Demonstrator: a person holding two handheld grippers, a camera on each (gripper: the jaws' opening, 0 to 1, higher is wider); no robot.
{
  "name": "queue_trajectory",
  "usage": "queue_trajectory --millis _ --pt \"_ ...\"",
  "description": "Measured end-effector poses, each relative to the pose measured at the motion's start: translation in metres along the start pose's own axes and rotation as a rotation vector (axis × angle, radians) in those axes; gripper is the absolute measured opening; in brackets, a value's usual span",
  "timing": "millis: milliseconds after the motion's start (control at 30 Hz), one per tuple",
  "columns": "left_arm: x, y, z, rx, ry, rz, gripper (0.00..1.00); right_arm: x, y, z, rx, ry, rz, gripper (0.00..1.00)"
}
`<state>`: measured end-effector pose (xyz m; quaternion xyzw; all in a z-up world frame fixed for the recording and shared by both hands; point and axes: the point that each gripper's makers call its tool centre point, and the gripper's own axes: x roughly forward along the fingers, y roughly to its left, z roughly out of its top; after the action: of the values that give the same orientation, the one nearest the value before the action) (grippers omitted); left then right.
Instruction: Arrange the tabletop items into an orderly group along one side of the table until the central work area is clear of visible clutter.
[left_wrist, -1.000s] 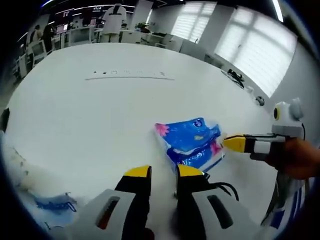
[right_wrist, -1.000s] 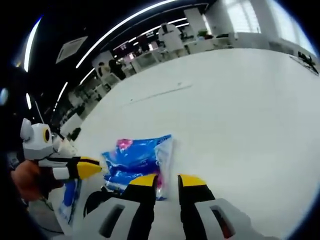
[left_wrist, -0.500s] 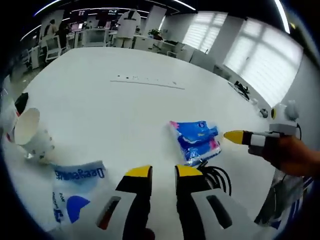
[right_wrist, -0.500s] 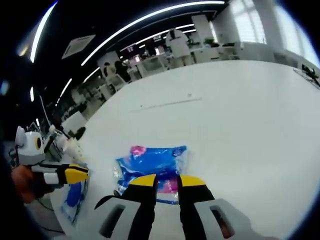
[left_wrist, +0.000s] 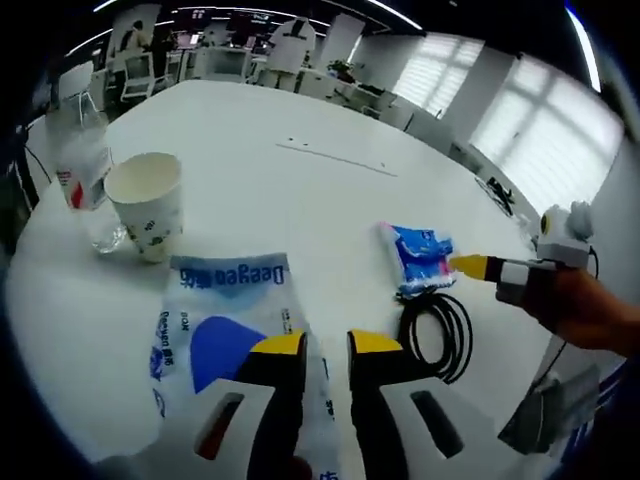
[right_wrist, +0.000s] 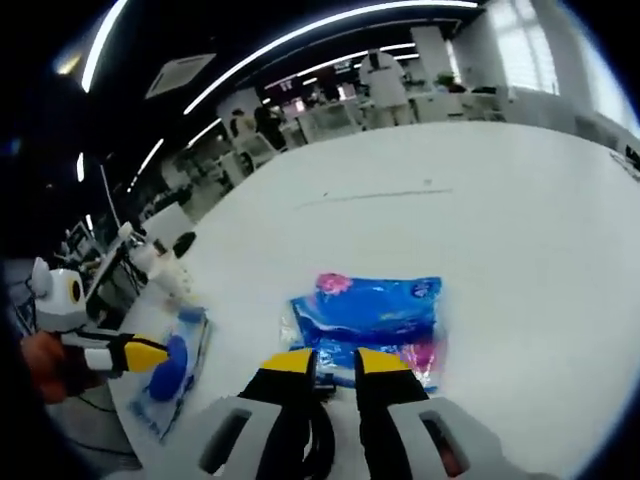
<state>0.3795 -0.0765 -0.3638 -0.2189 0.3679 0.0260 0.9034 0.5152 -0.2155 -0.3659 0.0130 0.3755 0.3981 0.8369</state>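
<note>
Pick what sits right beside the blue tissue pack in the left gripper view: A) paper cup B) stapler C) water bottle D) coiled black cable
D: the coiled black cable lies on the white table right next to the blue tissue pack, while the paper cup and the clear water bottle stand together well off toward the other side of the view.

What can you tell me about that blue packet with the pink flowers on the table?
The tissue pack is a soft, glossy blue plastic packet with pink flower prints and a white panel, slightly crinkled. It lies flat on the white table, just ahead of the right claw, whose yellow tips sit near its edge. A coiled black cable lies against it.
</note>
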Motion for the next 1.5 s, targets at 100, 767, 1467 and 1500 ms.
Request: queue_trajectory --millis 100,767,1467,1500 --pt "-0.005 0.003 -0.001 -0.017 -0.006 0.004 0.13 0.002 0.016 -0.003 -0.011 0.010 0.015 0.13" --pt "-0.048 0.033 -0.043 -0.177 0.006 0.038 0.11 0.034 0.076 -0.016 -0.153 0.118 0.131 0.14" --pt "-0.086 0.030 -0.096 -0.281 0.074 0.030 0.11 0.061 0.129 -0.030 -0.339 0.245 0.228 0.15" --pt "-0.087 0.029 -0.098 -0.292 0.078 0.027 0.11 0.062 0.128 -0.032 -0.339 0.247 0.229 0.15"
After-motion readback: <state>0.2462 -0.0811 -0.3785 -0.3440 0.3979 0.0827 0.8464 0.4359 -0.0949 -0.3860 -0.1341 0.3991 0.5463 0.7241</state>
